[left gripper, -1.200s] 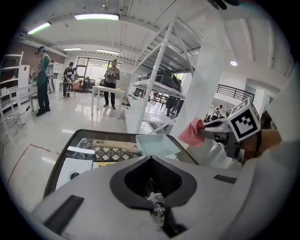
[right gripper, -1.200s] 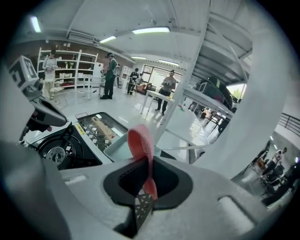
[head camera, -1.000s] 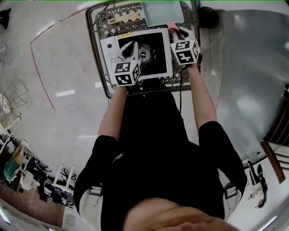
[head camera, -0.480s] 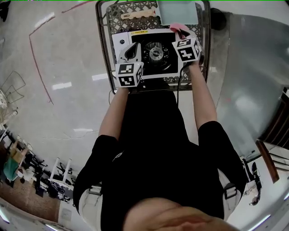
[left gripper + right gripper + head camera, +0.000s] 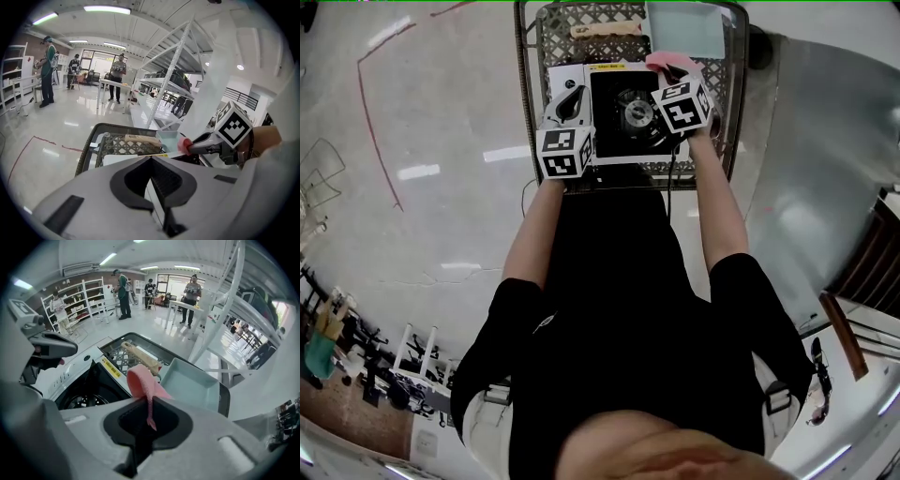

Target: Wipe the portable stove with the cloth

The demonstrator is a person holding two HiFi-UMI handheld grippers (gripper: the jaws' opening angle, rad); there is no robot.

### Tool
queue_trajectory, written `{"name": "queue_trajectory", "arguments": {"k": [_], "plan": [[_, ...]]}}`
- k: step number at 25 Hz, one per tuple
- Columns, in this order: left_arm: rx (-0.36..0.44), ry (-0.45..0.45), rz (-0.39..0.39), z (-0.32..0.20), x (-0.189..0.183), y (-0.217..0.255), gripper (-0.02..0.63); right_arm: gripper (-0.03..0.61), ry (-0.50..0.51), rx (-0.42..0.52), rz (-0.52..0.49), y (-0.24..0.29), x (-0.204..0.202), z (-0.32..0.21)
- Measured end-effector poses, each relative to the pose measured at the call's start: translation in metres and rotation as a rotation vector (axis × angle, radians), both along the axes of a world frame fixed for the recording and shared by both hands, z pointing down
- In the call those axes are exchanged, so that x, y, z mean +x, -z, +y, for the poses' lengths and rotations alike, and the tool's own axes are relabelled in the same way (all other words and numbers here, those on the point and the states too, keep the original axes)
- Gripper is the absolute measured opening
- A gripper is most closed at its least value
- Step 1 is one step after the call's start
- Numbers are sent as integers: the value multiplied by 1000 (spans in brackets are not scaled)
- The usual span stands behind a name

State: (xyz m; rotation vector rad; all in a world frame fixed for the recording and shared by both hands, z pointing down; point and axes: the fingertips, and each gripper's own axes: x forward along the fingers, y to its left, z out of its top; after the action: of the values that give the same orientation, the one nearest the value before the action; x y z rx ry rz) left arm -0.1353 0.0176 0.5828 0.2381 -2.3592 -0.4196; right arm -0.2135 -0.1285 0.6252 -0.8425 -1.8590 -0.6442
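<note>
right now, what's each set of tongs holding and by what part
Right tongs pinch the cloth by one end. Left tongs seem to clamp the stove by its white edge.

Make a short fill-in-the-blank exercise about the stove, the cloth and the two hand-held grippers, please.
The right hand-held gripper is shut on a ___ cloth.
The portable stove has a white body and a ___ burner well.
The left hand-held gripper is over the stove's ___ side.
Missing words: pink; black; left.
</note>
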Motion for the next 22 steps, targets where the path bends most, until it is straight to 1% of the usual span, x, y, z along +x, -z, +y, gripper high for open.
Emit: {"name": "queue_trajectory", "arguments": {"k": [4,12,20,22], "plan": [[5,21,3,15,4,-3,0,23,20,-2,22,-4,6,20],[11,33,9,48,13,-8,0,25,67,-7,36,-11,19,66],[15,28,11,71,21,-9,0,25,92,-26,53,-9,24,103],[17,29,11,77,23,-9,0,25,92,-44,68,-9,27,114]]}}
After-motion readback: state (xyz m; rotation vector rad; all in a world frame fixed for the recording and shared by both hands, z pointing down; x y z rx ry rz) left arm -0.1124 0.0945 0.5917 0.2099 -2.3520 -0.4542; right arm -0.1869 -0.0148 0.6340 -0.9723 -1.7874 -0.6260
